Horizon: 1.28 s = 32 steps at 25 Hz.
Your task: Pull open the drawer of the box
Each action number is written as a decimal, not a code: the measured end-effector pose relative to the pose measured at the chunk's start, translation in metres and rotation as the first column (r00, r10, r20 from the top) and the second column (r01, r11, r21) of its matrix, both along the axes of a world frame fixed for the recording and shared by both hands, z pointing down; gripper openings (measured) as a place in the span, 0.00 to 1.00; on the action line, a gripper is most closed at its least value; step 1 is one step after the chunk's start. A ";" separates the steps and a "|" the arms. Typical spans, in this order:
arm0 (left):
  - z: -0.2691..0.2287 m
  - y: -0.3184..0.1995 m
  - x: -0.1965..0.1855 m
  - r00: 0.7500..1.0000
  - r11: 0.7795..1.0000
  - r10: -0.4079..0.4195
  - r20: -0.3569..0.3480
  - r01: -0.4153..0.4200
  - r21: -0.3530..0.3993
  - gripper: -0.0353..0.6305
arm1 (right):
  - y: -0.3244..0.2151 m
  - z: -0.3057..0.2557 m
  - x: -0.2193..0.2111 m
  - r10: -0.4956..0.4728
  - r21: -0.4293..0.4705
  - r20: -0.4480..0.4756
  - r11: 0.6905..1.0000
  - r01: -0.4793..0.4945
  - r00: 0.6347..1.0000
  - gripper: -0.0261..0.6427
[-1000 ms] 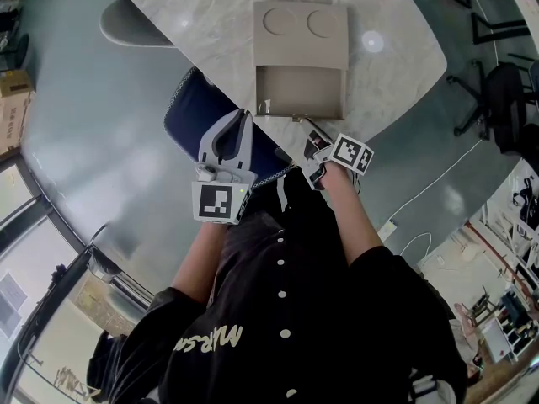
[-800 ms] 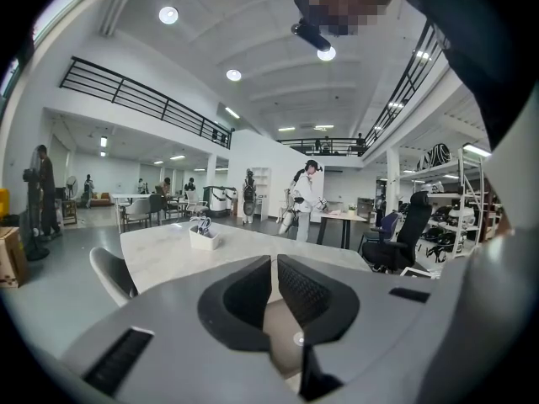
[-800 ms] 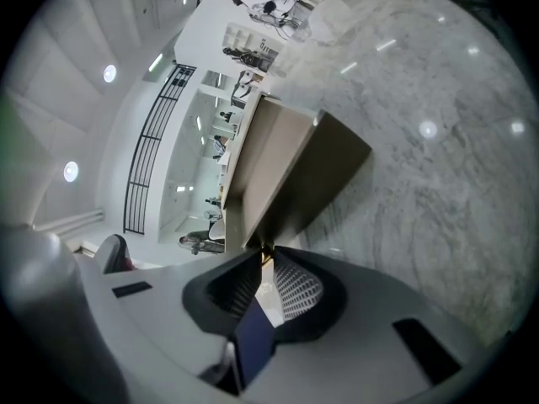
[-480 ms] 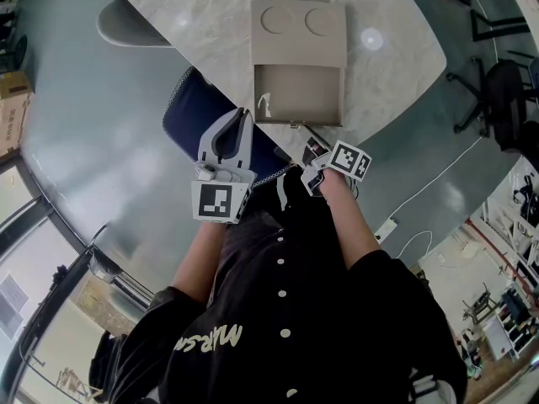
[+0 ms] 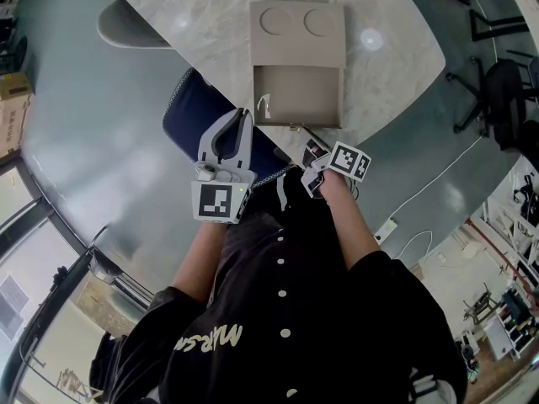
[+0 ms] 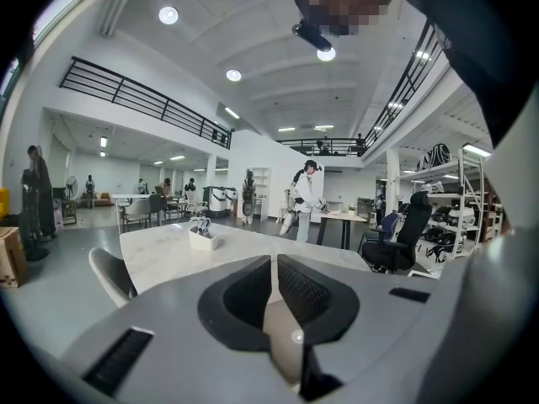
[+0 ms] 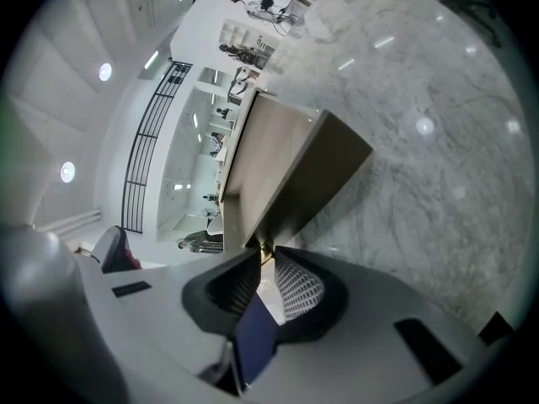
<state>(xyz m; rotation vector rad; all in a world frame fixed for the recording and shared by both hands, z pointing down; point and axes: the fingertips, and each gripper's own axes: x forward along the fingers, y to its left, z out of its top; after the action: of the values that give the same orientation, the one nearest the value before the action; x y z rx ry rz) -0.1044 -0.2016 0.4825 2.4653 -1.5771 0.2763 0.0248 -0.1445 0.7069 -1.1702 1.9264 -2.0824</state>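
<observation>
A beige box (image 5: pixel 299 28) with two round dents on its lid stands on the marble table (image 5: pixel 202 19). Its drawer (image 5: pixel 299 95) is pulled out toward me, with a small white item (image 5: pixel 264 102) in its left corner. My right gripper (image 5: pixel 300 131) reaches the middle of the drawer's front edge. In the right gripper view this gripper (image 7: pixel 264 256) is shut on the small gold knob (image 7: pixel 266 248) under the drawer front (image 7: pixel 278 171). My left gripper (image 5: pixel 243 116) hangs left of the drawer over a chair, away from the box. It (image 6: pixel 274 264) is shut with nothing in it.
A dark blue chair (image 5: pixel 198 116) stands between me and the table's near edge. A grey chair (image 5: pixel 126 25) sits at the table's left. Black office chairs (image 5: pixel 505 99) and a white cable (image 5: pixel 429 192) are on the floor at right.
The drawer front has come a little nearer to me, with the right gripper moving back along with it. The left gripper has stayed where it was.
</observation>
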 end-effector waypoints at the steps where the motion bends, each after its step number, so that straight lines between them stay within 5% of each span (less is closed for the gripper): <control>1: -0.001 0.000 0.000 1.000 1.000 0.000 0.000 0.000 0.003 0.10 | 0.000 0.000 0.000 -0.005 -0.002 -0.002 1.000 0.005 1.000 0.11; 6: -0.008 -0.002 0.001 1.000 1.000 0.003 0.001 -0.003 0.021 0.10 | 0.008 -0.007 -0.001 -0.090 0.005 -0.044 0.996 0.091 0.995 0.17; 12: -0.023 -0.005 0.003 1.000 0.999 0.007 0.000 -0.007 0.052 0.10 | 0.008 -0.021 0.018 -0.136 0.050 -0.167 0.988 0.146 0.977 0.09; 17: -0.033 -0.005 0.006 1.000 0.997 0.014 0.001 -0.014 0.071 0.10 | -0.026 -0.066 0.022 -0.100 0.229 -0.251 0.960 0.159 0.963 0.03; 21: -0.043 -0.006 0.008 1.000 0.996 0.017 -0.001 -0.016 0.089 0.10 | -0.056 -0.117 0.019 -0.071 0.396 -0.367 0.890 0.225 0.927 0.03; 26: -0.058 -0.007 0.010 1.000 0.993 0.017 -0.006 -0.016 0.118 0.10 | -0.083 -0.187 0.021 0.041 0.586 -0.545 0.733 0.345 0.837 0.03; 32: -0.084 -0.011 0.007 1.000 0.984 0.009 -0.017 -0.005 0.177 0.10 | -0.095 -0.268 0.045 0.236 0.723 -0.579 0.591 0.358 0.780 0.03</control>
<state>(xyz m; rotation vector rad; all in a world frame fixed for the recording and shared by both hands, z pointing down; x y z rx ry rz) -0.0977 -0.2124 0.3988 2.5969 -1.6520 0.1192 0.0695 -0.2394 0.4386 -1.6002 2.7270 -0.4974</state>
